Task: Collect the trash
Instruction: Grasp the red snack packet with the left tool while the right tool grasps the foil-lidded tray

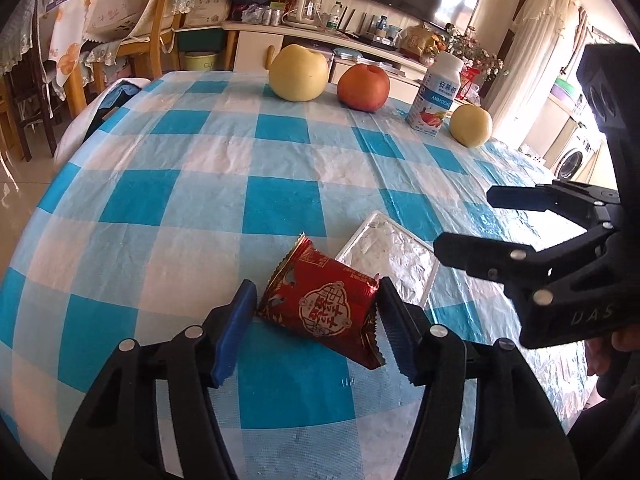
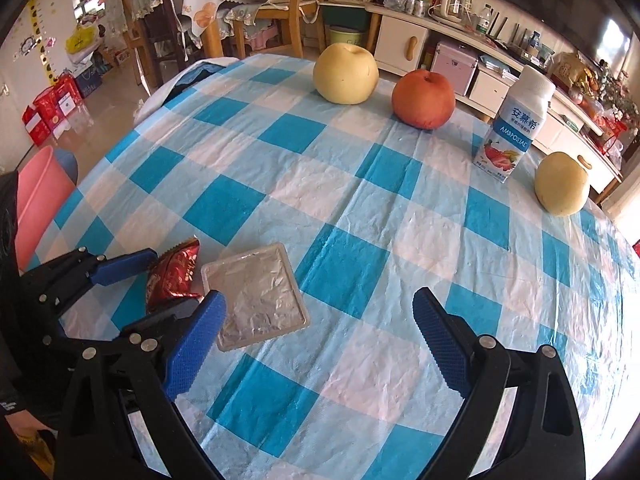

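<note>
Wrapper (image 1: 326, 304), red and crinkled with a gold emblem, lies flat on the checked tablecloth (image 1: 280, 160) near its front edge, between the two blue pads of the left gripper (image 1: 316, 320). That gripper slants down from above; its right pad sits at the wrapper's serrated edge and its left pad just beside the other end, so whether either presses cannot be told, and the jaws stand partly apart. Just beside the wrapper, touching or slightly under its far corner, lies a foil-lidded tray (image 1: 390, 256). The right gripper (image 2: 320, 328) also tilts down, jaws wide and holding nothing, its left pad over the tray's near corner. In the right wrist view the left gripper's finger hides much of the wrapper. Far across the cloth stand a pear (image 1: 298, 72), an apple (image 1: 363, 86), a bottle (image 1: 436, 94) and a smaller pear (image 1: 471, 125). A hand shows only as a sliver at the left view's right edge.
</note>
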Demonstrator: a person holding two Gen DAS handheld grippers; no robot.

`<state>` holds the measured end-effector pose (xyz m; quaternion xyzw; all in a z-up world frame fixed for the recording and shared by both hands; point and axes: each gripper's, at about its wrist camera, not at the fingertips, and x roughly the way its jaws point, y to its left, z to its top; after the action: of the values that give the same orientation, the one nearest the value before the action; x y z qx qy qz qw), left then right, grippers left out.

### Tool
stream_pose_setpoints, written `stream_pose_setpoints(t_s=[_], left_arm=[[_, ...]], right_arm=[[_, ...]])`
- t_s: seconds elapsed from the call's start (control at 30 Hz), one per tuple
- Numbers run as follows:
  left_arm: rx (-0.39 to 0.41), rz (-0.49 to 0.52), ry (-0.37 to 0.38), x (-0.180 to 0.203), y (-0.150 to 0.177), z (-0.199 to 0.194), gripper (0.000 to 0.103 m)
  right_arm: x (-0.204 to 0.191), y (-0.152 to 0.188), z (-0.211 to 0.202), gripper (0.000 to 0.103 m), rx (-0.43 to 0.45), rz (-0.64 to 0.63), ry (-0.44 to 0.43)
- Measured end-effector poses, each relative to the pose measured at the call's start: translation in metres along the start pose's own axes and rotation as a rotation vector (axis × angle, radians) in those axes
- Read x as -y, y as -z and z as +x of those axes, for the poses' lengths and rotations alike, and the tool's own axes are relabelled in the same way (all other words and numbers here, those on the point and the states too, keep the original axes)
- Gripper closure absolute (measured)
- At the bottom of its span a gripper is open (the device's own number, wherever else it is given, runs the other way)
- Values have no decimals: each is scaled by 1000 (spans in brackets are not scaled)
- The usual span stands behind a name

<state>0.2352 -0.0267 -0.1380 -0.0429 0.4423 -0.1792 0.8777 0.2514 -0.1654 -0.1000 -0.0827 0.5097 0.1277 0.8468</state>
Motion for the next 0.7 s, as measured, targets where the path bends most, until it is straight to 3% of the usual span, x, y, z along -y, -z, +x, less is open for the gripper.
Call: stream_pose_setpoints(t_s=[0.33,0.53,0.6,0.63,0.7], left_arm=[[44,-73,0,-26,-4,-12,52],[50,-117,9,-38,-5,-13,52],[48,-128,23,-41,-6,-13,51],[42,-131,33,-42,-6,-12,50],[40,-128,21,-44,-6,-12,40]], right_arm=[[-4,-1,2,10,-10,-9,-50],[-33,2,13,10,-29,-123,-64],[-44,4,17,12,-33,-172,-53],[-48,5,20,18,-36,-190,-47],[-52,5,24,22,-40,-213,-35]])
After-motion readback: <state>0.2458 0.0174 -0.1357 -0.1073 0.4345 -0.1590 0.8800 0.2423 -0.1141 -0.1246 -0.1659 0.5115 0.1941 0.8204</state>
